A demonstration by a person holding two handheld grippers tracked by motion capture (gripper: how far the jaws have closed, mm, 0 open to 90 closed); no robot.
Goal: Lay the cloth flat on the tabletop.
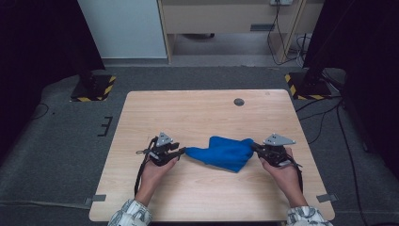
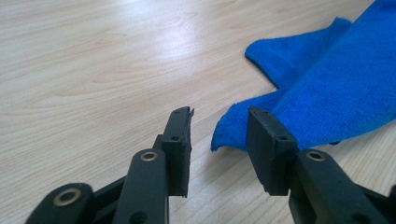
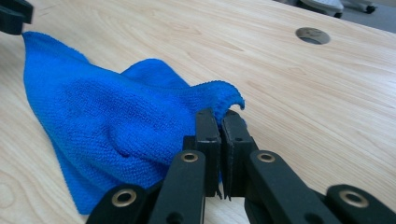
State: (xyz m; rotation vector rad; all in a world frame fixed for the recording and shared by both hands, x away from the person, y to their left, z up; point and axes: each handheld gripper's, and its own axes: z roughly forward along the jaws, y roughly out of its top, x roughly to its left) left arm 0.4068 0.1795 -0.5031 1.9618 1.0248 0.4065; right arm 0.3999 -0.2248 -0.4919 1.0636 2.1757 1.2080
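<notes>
Two grippers flank the blue cloth (image 1: 225, 152) on the surface (image 1: 197, 113): left gripper (image 2: 218, 128) fingers parted, cloth corner loose between them; right gripper (image 3: 220, 122) pinches its edge. Pulling rightward now could drag the cloth crooked.

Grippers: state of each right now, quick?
Left gripper: open, a corner of the blue cloth just past its tips, not pinched.
Right gripper: shut on the blue cloth's edge.
</notes>
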